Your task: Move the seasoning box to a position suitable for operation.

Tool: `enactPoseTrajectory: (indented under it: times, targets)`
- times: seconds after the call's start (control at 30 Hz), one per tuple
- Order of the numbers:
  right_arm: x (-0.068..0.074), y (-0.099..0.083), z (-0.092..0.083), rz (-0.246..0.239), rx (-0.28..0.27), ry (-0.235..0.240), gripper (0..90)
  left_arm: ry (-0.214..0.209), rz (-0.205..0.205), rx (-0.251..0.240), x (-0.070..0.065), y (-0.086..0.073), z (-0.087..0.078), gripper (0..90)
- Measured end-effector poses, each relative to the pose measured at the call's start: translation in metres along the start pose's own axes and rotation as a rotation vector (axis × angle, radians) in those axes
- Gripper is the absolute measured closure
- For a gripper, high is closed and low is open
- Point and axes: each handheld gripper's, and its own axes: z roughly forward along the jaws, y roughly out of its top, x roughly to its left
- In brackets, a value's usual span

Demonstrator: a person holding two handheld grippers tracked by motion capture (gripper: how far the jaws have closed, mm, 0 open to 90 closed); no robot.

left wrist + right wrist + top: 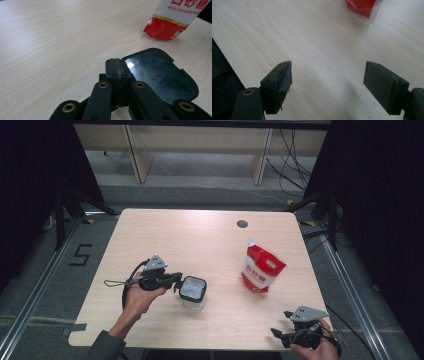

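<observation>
A clear square jar [194, 302] with a glossy black lid [193, 288] stands on the table's front left part. My left gripper [177, 283] is held level, and its tips touch the lid's left edge. In the left gripper view the jaws [116, 65] are pressed together, right beside the lid [160, 75]. Whether a tab of the lid is pinched between them I cannot tell. My right gripper [276, 332] rests at the front right edge, and its jaws [328, 72] stand wide open over bare wood. A red and white sugar bag [261, 269] [175, 22] [362, 6] stands right of the jar.
The light wooden table [200, 235] has a round cable hole [242, 224] near its far edge. Cables and dark stands line the floor on both sides. A wide stretch of bare wood lies between jar, bag and the far edge.
</observation>
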Motion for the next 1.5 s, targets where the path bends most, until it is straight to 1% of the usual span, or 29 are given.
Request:
enactPoseTrajectory:
  times: [0.03, 0.07, 0.1, 0.13, 0.17, 0.2, 0.23, 0.27, 0.3, 0.33, 0.37, 0.43, 0.53, 0.57, 0.6, 0.63, 0.7, 0.73, 0.83, 0.87, 0.93, 1.03, 1.07, 1.23, 1.27, 1.33, 1.37, 1.43, 1.5]
  targets:
    - [0.0, 0.0, 0.0, 0.0, 0.0, 0.0, 23.7, 0.0, 0.0, 0.0, 0.0, 0.0, 0.0, 88.6]
    - [0.0, 0.0, 0.0, 0.0, 0.001, -0.002, 23.7, -0.027, -0.008, -0.008, 0.0, -0.003, -0.002, 88.6]
    - [0.0, 0.0, 0.0, 0.001, 0.001, -0.004, 23.5, -0.06, 0.007, -0.022, 0.002, -0.004, -0.002, 88.6]
    - [-0.001, 0.0, 0.0, 0.003, 0.0, -0.004, 23.3, -0.063, 0.008, -0.025, 0.002, -0.005, -0.003, 88.2]
    - [-0.001, 0.0, 0.0, 0.003, 0.0, -0.004, 23.3, -0.063, 0.008, -0.025, 0.002, -0.005, -0.003, 86.8]
    - [0.0, 0.0, 0.0, 0.001, -0.008, -0.001, 23.3, -0.041, -0.029, -0.031, -0.001, -0.007, -0.007, 84.3]
    - [0.0, 0.0, 0.0, 0.001, -0.008, -0.001, 23.3, -0.041, -0.029, -0.031, -0.001, -0.007, -0.007, 83.0]
    - [0.001, 0.001, -0.001, 0.015, -0.004, 0.003, 23.4, -0.039, -0.042, -0.048, -0.001, -0.008, -0.01, 81.0]
    - [0.001, 0.001, -0.001, 0.015, -0.004, 0.003, 23.4, -0.037, -0.041, -0.055, -0.001, -0.008, -0.013, 81.0]
    - [0.0, 0.001, -0.001, 0.001, -0.008, 0.001, 23.3, -0.017, -0.062, -0.079, -0.001, -0.011, -0.021, 77.1]
    - [0.0, 0.001, -0.001, 0.001, -0.008, 0.001, 23.3, -0.017, -0.062, -0.079, -0.001, -0.011, -0.021, 75.4]
    - [-0.001, 0.001, -0.001, -0.014, -0.016, 0.002, 23.3, -0.015, -0.077, -0.132, 0.003, -0.016, -0.03, 71.5]
    - [0.001, 0.001, -0.001, -0.001, -0.015, 0.008, 23.3, -0.01, -0.089, -0.143, 0.008, -0.027, -0.037, 63.9]
    - [0.0, 0.001, -0.001, -0.013, -0.017, 0.012, 23.2, -0.008, -0.084, -0.14, 0.009, -0.033, -0.038, 63.9]
    - [0.001, 0.002, -0.002, 0.001, -0.008, 0.015, 23.3, -0.018, -0.067, -0.135, 0.011, -0.041, -0.04, 61.3]
    - [0.0, 0.002, -0.001, -0.021, -0.018, 0.013, 23.2, -0.024, -0.054, -0.13, 0.013, -0.045, -0.041, 60.6]
    - [0.001, 0.002, -0.001, -0.019, -0.015, 0.012, 23.2, -0.025, -0.044, -0.122, 0.014, -0.048, -0.041, 59.1]
    - [0.001, 0.002, -0.001, -0.014, -0.012, 0.018, 23.3, -0.021, -0.023, -0.101, 0.014, -0.056, -0.041, 58.8]
    - [0.001, 0.002, -0.001, -0.011, -0.009, 0.007, 23.3, -0.02, -0.009, -0.068, 0.012, -0.064, -0.036, 57.6]
    - [0.001, 0.002, -0.001, -0.011, -0.009, 0.007, 23.3, -0.021, 0.018, -0.05, 0.012, -0.066, -0.033, 57.6]
    - [0.001, 0.002, -0.001, -0.023, -0.014, 0.004, 23.3, -0.017, 0.043, -0.021, 0.009, -0.067, -0.027, 57.4]
    - [0.002, 0.002, -0.001, -0.02, -0.012, 0.011, 23.3, -0.025, 0.05, -0.011, 0.006, -0.068, -0.018, 57.0]
    - [0.002, 0.002, -0.001, -0.016, -0.012, 0.015, 23.4, -0.018, 0.069, 0.0, 0.006, -0.068, -0.016, 57.0]
    - [0.003, 0.002, -0.001, -0.01, -0.003, 0.015, 23.4, -0.024, 0.087, 0.009, 0.007, -0.065, -0.008, 58.5]
    - [0.003, 0.001, 0.0, -0.012, -0.008, 0.014, 23.4, -0.013, 0.091, -0.007, 0.006, -0.065, -0.006, 58.9]
    - [0.003, 0.002, 0.0, -0.012, -0.005, 0.017, 23.4, -0.02, 0.103, -0.002, 0.006, -0.063, -0.005, 61.3]
    - [0.003, 0.002, 0.0, -0.012, -0.004, 0.018, 23.4, -0.03, 0.132, -0.003, 0.006, -0.062, -0.004, 61.3]
    - [0.003, 0.002, 0.0, -0.013, -0.004, 0.018, 23.5, -0.037, 0.127, 0.0, 0.005, -0.063, -0.001, 63.0]
    - [0.003, 0.002, 0.0, -0.015, -0.004, 0.015, 23.5, -0.029, 0.144, 0.009, 0.005, -0.062, 0.0, 66.1]
